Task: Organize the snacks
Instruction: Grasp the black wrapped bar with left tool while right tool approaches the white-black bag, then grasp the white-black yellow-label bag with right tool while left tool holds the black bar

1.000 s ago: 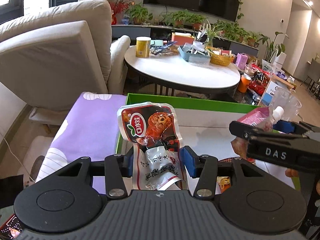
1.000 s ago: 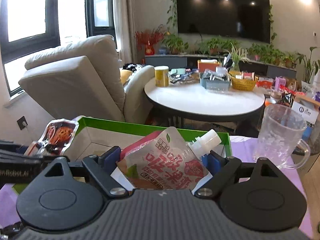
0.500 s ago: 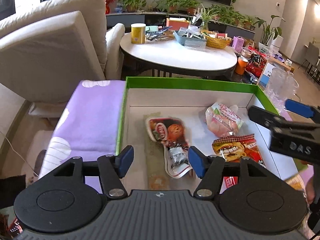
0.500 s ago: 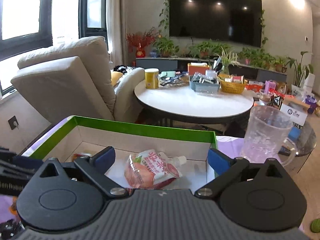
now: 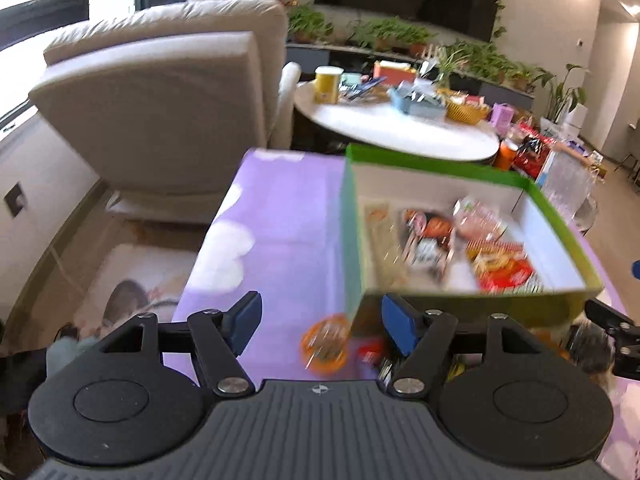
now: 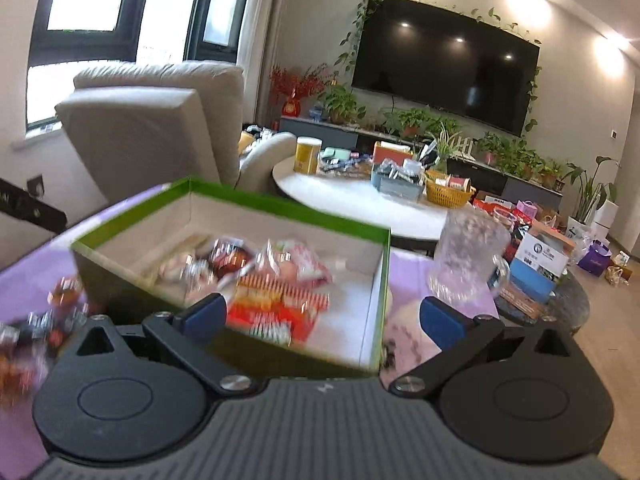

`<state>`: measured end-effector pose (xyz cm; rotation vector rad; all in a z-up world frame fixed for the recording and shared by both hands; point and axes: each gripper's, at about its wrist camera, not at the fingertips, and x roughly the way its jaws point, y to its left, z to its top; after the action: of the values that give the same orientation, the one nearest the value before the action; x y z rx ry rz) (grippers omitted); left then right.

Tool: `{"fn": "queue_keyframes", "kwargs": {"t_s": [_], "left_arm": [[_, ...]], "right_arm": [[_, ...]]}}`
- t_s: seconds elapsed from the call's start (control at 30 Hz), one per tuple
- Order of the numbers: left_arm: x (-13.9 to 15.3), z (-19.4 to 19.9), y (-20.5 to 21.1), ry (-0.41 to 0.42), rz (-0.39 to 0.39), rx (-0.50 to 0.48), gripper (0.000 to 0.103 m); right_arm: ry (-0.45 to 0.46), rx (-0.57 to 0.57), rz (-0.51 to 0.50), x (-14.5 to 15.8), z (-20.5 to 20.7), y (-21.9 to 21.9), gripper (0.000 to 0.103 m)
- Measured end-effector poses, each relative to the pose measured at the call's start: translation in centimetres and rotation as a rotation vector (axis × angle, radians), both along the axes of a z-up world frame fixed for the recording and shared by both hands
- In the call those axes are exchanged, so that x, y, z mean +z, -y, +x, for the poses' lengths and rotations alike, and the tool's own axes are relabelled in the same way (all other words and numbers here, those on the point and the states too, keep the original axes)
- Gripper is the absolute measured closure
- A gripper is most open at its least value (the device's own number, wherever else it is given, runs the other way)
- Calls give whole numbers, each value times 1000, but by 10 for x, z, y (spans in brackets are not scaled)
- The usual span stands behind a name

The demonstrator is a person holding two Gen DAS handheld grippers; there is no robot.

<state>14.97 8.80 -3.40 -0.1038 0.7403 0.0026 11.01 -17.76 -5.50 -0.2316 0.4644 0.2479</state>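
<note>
Green-rimmed box (image 5: 440,168) ahead holds packets; left gripper (image 5: 320,322) opening, right gripper (image 6: 320,316) spread, both empty. Next: pinch the orange snack (image 5: 325,344) between the left fingers.

Smeared by motion blur inside the green box (image 5: 472,172): several snack packets (image 5: 500,268), print unreadable and outlines running into one another. Blurred too, an orange round thing (image 5: 325,344) on the purple cloth (image 5: 280,240) just outside the box's near corner, kind not to be told. Cut off at the left edge of the right wrist view, more loose packets (image 6: 24,332), partly hidden behind the gripper body.
</note>
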Motion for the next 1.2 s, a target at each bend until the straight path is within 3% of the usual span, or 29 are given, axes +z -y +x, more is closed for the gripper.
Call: {"fn": "queue_keyframes", "kwargs": {"t_s": [0.17,0.5,0.57,0.63,0.7,0.77,1.2], "left_arm": [[-10,-18,-10,-35,-21,27,39],[-50,-25,7,-136,43,-81,40],[-60,-25,5,-159,29,-78,43],[-62,-32,6,-124,39,-87,46],[-61,-36,9,-118,62,-109,64],[-59,-41,13,-123,71,-119,71],[-55,-74,26,-149,-8,-147,77]], "right_arm": [[-20,-4,-13,-6,-17,3,30],[-39,-38,17,-14,-47,7,30],[-40,-38,20,-14,-52,8,30],[-40,-38,20,-15,-57,8,30],[-41,-36,20,-16,-61,8,30],[-49,-35,26,-19,-64,7,30],[-177,34,65,-51,-71,-18,30]]}}
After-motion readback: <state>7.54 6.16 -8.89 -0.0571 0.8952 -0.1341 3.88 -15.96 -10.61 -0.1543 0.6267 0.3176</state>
